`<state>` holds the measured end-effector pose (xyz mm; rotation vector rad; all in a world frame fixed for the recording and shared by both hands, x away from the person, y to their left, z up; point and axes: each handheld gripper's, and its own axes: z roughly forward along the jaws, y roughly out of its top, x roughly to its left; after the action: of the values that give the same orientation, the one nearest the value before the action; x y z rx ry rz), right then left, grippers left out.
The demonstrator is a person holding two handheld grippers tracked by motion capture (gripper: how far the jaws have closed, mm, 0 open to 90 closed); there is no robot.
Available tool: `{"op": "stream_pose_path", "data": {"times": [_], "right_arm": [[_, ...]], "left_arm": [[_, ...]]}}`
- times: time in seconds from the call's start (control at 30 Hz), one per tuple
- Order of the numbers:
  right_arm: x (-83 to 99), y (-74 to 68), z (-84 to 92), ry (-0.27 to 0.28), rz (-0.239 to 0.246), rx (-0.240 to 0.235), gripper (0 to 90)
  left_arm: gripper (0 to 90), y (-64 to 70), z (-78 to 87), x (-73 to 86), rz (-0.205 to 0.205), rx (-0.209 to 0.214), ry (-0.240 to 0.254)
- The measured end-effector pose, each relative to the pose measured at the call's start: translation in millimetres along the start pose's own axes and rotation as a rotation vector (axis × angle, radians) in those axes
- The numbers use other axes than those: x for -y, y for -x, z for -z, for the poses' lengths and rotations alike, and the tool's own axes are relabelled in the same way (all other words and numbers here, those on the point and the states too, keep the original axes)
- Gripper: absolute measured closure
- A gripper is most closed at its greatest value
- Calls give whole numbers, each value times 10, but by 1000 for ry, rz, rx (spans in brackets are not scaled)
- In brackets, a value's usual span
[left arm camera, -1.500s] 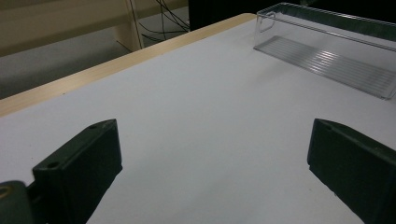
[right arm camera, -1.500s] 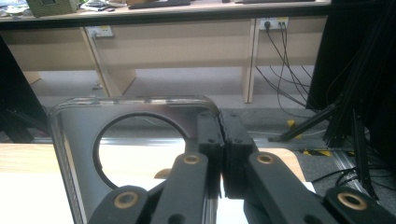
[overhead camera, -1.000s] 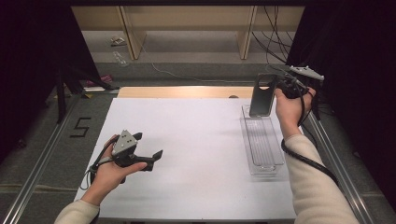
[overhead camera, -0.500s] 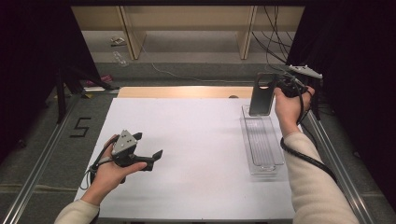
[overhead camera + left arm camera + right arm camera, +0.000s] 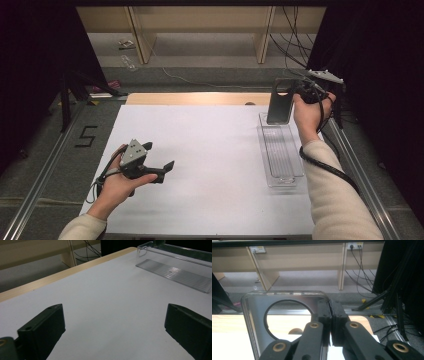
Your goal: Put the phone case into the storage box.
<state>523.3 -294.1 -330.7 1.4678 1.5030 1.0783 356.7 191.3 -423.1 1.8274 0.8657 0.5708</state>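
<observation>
My right gripper is shut on a smoky clear plate with rounded corners and a round hole. It holds the plate upright over the far end of a long clear plastic tray at the right of the white table. In the right gripper view the jaws pinch the plate at its right edge, beside the hole. My left gripper rests low over the table's near left, jaws wide apart. Nothing lies between them in the left gripper view, and the tray shows far off at the upper right.
A wooden strip borders the table's far edge. Behind it stand wooden shelf legs and trailing cables. Metal rails run along both sides, and a "5" mark sits on the grey mat at left.
</observation>
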Motion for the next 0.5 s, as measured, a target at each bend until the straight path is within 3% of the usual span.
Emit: {"op": "stream_pose_path", "data": {"times": [0.5], "right_arm": [[20,-1,-60,-12,5,8,886]], "left_arm": [[25,-2,0,2,-1,1,-2]]}}
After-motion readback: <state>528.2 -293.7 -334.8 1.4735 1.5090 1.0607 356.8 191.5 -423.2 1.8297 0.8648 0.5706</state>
